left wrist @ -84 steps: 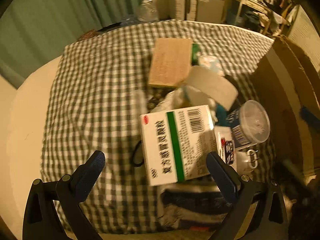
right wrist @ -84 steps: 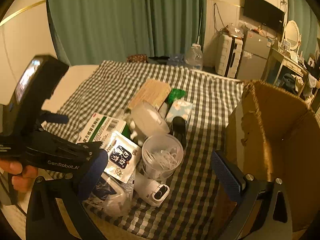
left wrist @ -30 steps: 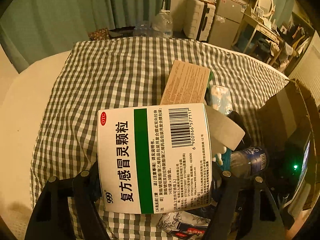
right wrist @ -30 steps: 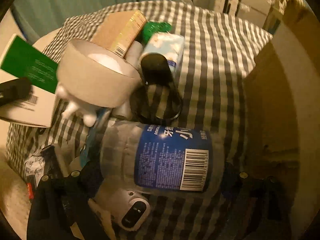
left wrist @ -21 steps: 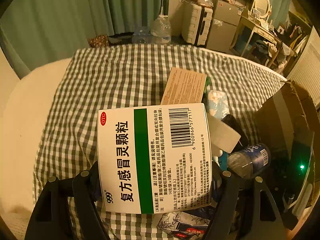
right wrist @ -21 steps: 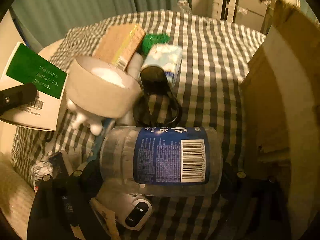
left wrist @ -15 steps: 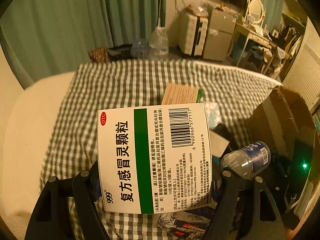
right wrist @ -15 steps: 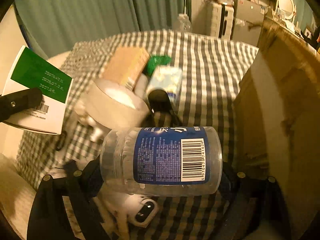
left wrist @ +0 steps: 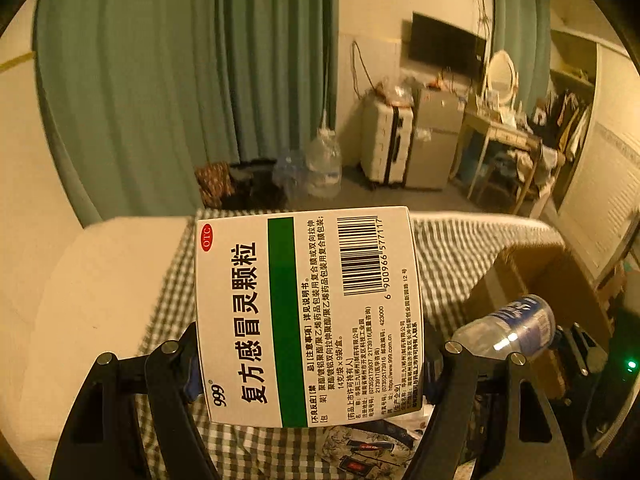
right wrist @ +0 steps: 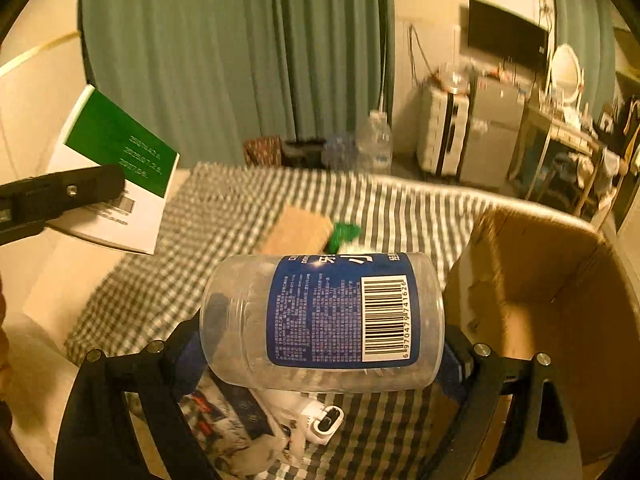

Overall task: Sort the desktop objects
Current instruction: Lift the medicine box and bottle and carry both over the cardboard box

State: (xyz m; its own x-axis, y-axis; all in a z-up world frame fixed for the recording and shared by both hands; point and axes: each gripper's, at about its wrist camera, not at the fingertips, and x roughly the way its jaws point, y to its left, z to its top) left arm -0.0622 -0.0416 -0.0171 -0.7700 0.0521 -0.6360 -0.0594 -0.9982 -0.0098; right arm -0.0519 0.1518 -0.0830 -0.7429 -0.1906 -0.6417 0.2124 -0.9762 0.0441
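Note:
My left gripper (left wrist: 310, 364) is shut on a white medicine box (left wrist: 308, 316) with a green stripe and a barcode, held up above the checked cloth (left wrist: 452, 256). My right gripper (right wrist: 320, 348) is shut on a clear plastic jar (right wrist: 320, 320) with a blue label, lying sideways between the jaws. The jar also shows in the left wrist view (left wrist: 508, 326), and the box in the right wrist view (right wrist: 116, 176). An open cardboard box (right wrist: 552, 312) stands to the right of the jar.
On the cloth lie a tan box (right wrist: 298, 232), a green item (right wrist: 344, 234), a white device (right wrist: 320, 420) and printed packets (right wrist: 224, 428). A cream surface (left wrist: 92, 292) lies left of the cloth. Behind are curtains, water bottles and a suitcase.
Both grippers closed on their objects, the left on the medicine box and the right on the jar, and lifted them off the cloth. Both views have tilted up towards the room.

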